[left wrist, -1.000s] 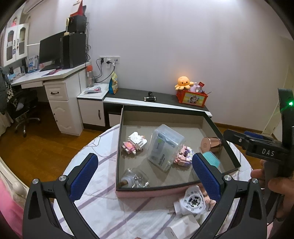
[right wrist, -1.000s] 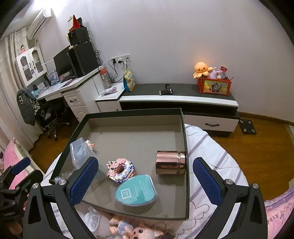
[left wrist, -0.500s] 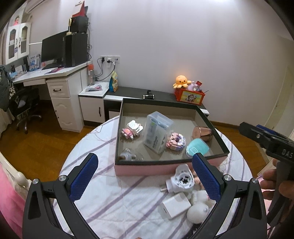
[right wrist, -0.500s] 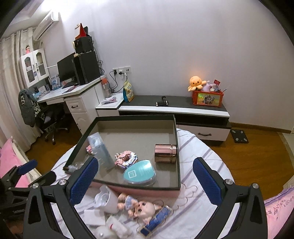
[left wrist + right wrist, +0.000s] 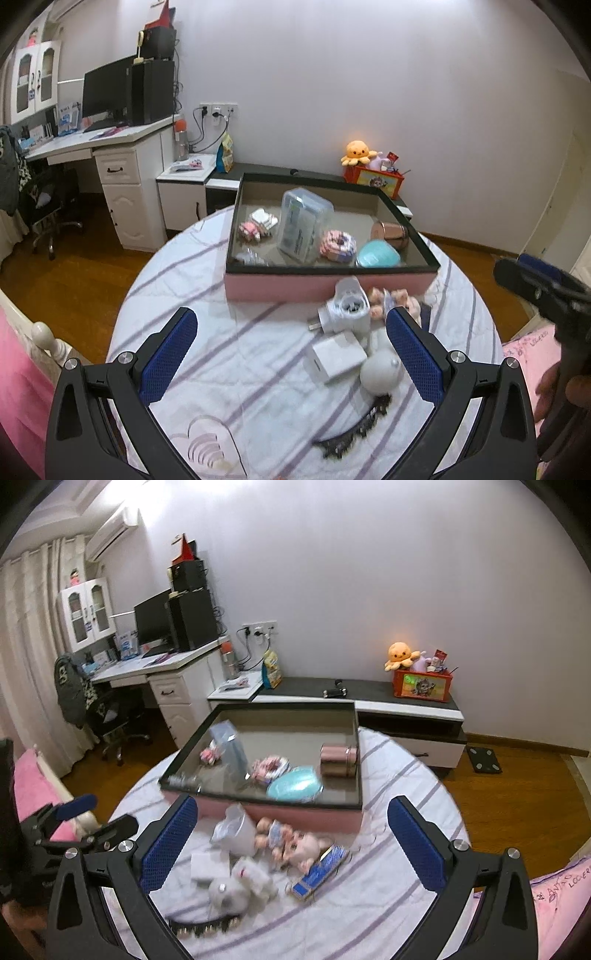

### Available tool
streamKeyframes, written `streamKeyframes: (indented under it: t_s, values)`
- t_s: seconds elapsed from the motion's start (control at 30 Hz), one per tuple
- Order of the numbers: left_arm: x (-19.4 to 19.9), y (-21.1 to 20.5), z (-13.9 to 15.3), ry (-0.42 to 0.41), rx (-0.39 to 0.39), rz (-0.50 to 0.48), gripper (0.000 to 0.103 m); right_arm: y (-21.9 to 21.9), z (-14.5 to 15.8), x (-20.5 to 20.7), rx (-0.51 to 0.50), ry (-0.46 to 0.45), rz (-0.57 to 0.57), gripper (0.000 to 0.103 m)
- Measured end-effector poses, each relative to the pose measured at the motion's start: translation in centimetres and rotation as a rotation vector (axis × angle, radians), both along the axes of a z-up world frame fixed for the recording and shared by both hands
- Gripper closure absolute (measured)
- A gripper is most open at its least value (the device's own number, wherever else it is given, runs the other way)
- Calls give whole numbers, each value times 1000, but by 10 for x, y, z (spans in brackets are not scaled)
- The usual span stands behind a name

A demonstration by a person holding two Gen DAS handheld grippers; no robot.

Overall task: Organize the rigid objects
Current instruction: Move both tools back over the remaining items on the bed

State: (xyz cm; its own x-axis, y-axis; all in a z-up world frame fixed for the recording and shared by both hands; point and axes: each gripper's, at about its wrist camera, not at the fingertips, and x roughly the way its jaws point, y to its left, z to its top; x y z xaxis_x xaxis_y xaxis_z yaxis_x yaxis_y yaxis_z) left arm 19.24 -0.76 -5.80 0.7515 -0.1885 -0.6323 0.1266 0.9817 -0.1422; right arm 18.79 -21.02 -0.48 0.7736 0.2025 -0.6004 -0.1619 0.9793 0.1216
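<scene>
Both tools hang above the near edge of the round desk [image 5: 207, 332] with nothing between their fingers. The left hand-held gripper [image 5: 290, 354] is spread wide, and so is the right hand-held gripper [image 5: 291, 843]. Judging from that, each is between picks, held high enough to see both the loose pile and the box.

Ahead of both, toward the wall, sits the pink box [image 5: 295, 286] with a dark rim, its long side facing the grippers. That placement looks deliberate: things can be carried straight forward from the pile and dropped over the near wall.

Inside the box, from the left gripper's view:
- a clear plastic case [image 5: 304, 225] near the middle
- a small block figure [image 5: 258, 225] to its left
- a pink block ring [image 5: 338, 243] to its right
- a teal oval lid or case [image 5: 377, 254] by the near wall
- a copper tin [image 5: 389, 232] lying on its side, farthest right
- a small clear item in the near left corner, too blurred to name

Still loose on the striped cloth, between the box and the grippers and nearer the right one:
- a white plug-in device [image 5: 345, 308]
- a white charger block [image 5: 338, 356]
- a doll [image 5: 295, 843]
- a white round piece [image 5: 378, 373]
- a blue flat comb-like item [image 5: 319, 869]
- a dark hair clip [image 5: 352, 430] closest to the fingers

The sorting seems about half done.
</scene>
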Motion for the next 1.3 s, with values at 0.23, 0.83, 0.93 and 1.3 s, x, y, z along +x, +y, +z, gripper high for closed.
streamKeyframes:
  t_s: [0.23,0.83,0.93,1.3]
  values:
    - [-24,-4,-20,44,8,-16,0,-9,-38,-28,42,90,-39,0]
    - [-59,-14,-54,110,22,-50,0,-20,-68,-63,74,165,-81,0]
    - [-61,-14,-54,105,19,-55,0,-18,-68,-64,70,166,-76,0]
    - [-46,-40,-77,137,74,-130,0,-26,-78,-50,71,206,-104,0]
